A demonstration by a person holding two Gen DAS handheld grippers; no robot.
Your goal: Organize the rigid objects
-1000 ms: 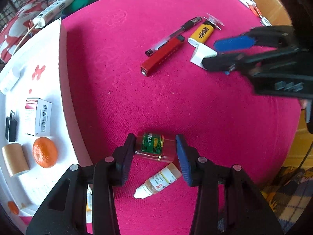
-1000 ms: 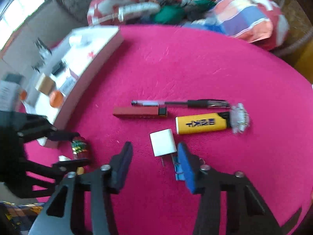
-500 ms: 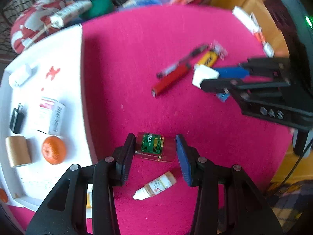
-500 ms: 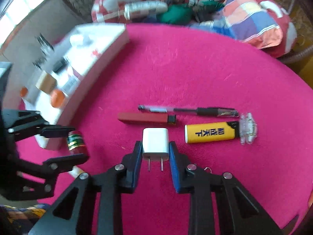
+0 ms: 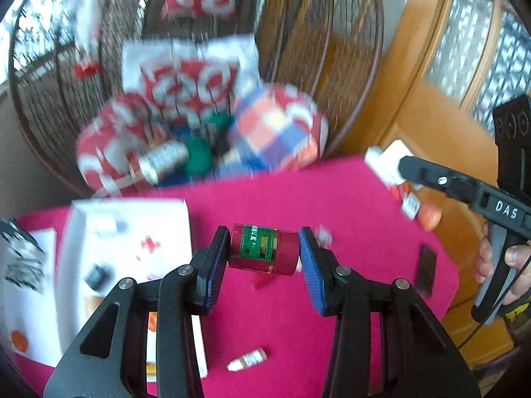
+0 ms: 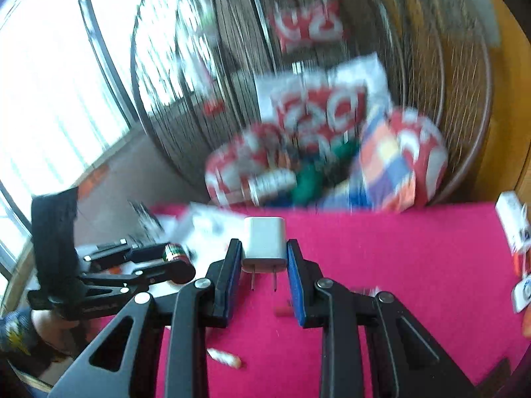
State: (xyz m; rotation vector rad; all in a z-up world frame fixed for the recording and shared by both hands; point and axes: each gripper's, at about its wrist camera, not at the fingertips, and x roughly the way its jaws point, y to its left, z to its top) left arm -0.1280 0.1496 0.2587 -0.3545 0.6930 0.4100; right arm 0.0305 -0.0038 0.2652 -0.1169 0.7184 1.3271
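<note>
My left gripper (image 5: 264,255) is shut on a small dark red jar with a green label (image 5: 264,249), held on its side in the air above the pink table (image 5: 351,205). My right gripper (image 6: 264,265) is shut on a white plug charger (image 6: 264,243), prongs pointing down, also lifted above the table. The jar (image 6: 175,252) and the left gripper show at the left of the right wrist view. A white tray (image 5: 132,232) with small items lies at the table's left.
A small dropper bottle (image 5: 247,359) lies on the table below my left gripper; it also shows in the right wrist view (image 6: 224,357). White boxes (image 5: 391,169) sit at the far right edge. Cushions and a wire chair (image 5: 199,99) stand behind the table.
Both grippers have risen and tilted up with their objects, so the views now face the chair. One second ago the right gripper was open around the charger; it then shut on it.
</note>
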